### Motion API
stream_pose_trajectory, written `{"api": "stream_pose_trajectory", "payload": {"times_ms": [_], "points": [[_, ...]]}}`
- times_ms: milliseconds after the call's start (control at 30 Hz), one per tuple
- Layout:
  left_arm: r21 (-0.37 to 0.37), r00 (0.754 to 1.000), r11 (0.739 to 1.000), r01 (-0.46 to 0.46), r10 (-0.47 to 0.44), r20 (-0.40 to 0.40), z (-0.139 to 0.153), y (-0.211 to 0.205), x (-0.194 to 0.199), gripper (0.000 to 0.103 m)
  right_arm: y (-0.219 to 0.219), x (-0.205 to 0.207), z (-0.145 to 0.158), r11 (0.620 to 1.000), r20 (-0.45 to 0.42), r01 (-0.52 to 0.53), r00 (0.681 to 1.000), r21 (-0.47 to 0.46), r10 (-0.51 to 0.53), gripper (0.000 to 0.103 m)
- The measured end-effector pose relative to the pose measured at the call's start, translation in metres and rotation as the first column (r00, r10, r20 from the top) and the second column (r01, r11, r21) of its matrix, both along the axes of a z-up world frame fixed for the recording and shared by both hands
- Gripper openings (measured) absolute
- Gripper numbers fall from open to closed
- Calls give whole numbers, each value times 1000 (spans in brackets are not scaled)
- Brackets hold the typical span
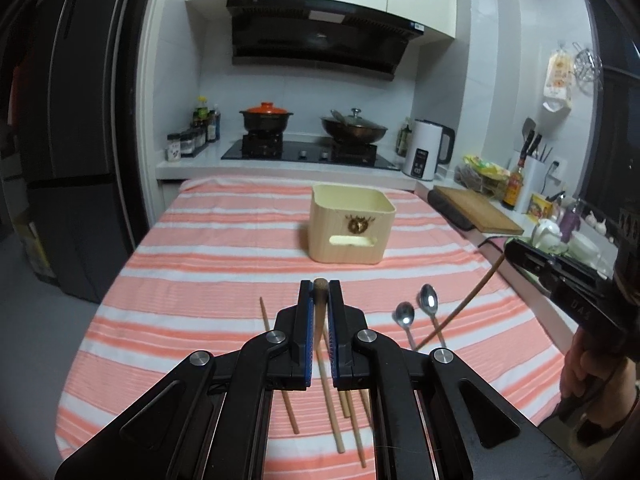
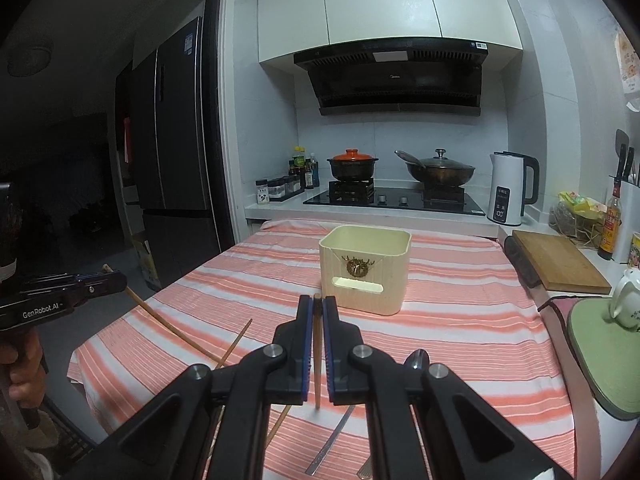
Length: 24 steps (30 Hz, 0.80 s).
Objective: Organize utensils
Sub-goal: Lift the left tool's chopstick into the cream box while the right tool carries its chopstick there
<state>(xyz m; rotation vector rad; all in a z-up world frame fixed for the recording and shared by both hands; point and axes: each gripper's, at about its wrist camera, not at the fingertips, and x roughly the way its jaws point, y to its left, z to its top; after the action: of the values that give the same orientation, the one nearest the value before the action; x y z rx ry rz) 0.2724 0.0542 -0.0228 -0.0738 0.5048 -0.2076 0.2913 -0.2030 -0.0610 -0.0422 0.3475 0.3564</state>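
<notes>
**Two grippers, each pinching one chopstick above the striped desk**

The left gripper (image 1: 320, 292) has its fingers (image 1: 306, 320) pressed onto a pale wooden chopstick (image 1: 320, 312), whose blunt end stands just past the fingertips and whose shaft slopes down and back beneath them. The right gripper (image 2: 318, 308) likewise pinches a darker, thinner chopstick (image 2: 317, 352) between its fingers (image 2: 306, 336); in the left wrist view this stick (image 1: 460, 308) slants down from the right gripper's black body toward the cloth. Loose chopsticks (image 1: 280, 368) lie on the pink-and-white striped cloth of the desk (image 1: 200, 272), under and beside the left gripper. Two metal spoons (image 1: 428, 300) lie side by side just right of it, bowls pointing away. A cream, open-topped utensil box (image 1: 348, 228) with a slot handle stands upright farther back on the desk, near its middle. Behind the desk run a stove (image 1: 312, 154) with two lidded pots, a white kettle (image 1: 424, 154), and a cutting board (image 1: 476, 210).
</notes>
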Motion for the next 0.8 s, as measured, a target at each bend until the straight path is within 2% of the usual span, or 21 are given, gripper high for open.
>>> {"api": "stream_pose_trajectory", "payload": {"times_ms": [167,400,633,800], "points": [[-7,1000,1000,26,-26,1,19,-3,16,4,4,7,19,1000,17,-20,1000,9,20,5],[-55,997,996,73,-75,-33,46,-11,43,4,1,29,46,998,27,-44,999,36,43,5],[-86,995,992,95,-95,8,78,-28,81,4,-1,64,79,998,90,-21,996,51,16,5],[-91,996,993,78,-73,58,103,-38,121,4,0,97,110,998,173,15,985,58,-25,5]]}}
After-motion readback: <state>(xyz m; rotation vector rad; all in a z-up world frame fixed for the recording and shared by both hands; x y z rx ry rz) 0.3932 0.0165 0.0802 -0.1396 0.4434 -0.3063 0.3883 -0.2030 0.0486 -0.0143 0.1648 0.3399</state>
